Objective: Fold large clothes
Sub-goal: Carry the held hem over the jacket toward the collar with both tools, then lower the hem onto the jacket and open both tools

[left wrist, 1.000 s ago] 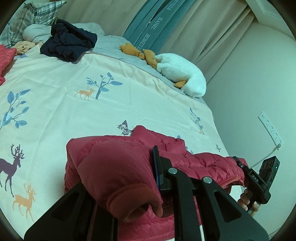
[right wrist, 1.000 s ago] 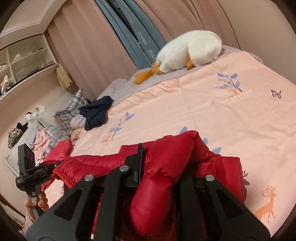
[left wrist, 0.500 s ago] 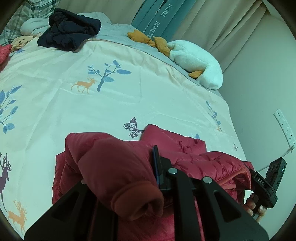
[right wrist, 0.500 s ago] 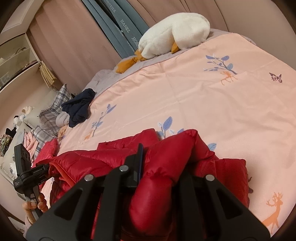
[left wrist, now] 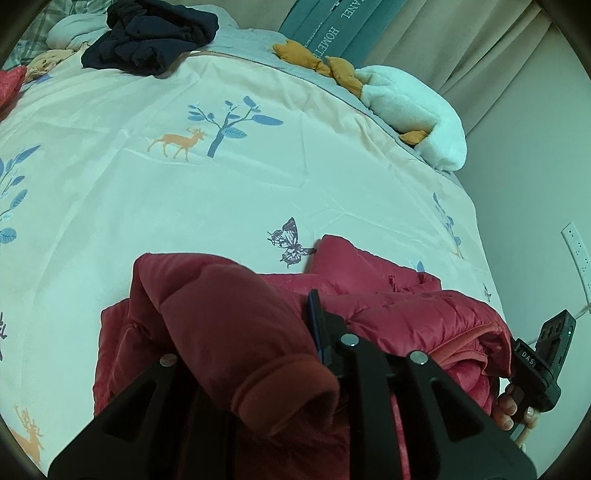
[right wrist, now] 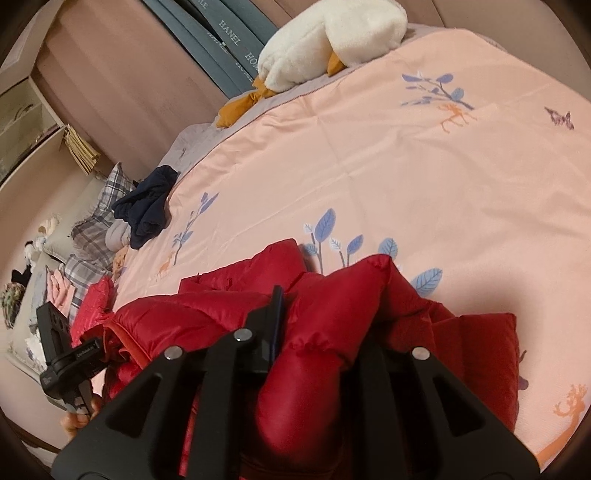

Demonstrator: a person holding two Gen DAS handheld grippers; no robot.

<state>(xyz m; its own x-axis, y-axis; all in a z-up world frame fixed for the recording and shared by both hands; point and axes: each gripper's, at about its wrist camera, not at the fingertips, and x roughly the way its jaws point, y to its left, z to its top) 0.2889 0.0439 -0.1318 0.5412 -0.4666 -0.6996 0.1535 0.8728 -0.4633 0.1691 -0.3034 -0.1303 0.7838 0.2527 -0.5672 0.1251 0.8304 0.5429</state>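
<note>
- a bedroom: a wide bed under a pale duvet [left wrist: 221, 192] printed with deer, trees and a butterfly, curtains along the far wall.
- nearest the lens, the left gripper [left wrist: 258, 332] has a sleeve [left wrist: 236, 325] of the red puffer jacket [left wrist: 406, 310] bunched between its jaws, cuff hanging toward the camera. its jaws have just been easing apart a little, yet the fabric sits pinched there.
- the right gripper [right wrist: 321, 325] grips the other sleeve [right wrist: 332, 332] the same way, a thick roll of red quilting squeezed between its fingers; the second tool and a hand [right wrist: 77, 417] show at the left edge of that view.
- the jacket lies low on the near part of the duvet, body partly doubled over, the sleeves drawn up over it.
- handling, as a judgement: light, soft and springy — the down filling will puff back after each fold, and the glossy shell looks slippery, so a shallow pinch may slide off.
- better holds seem to be the ribbed cuff, seams or hem, where the cloth is thinner and firmer.
- further off, a dark navy garment [left wrist: 151, 33] sits heaped near plaid pillows [right wrist: 99, 206].
- farthest, a white plush goose [right wrist: 328, 40] lies by the curtains.
</note>
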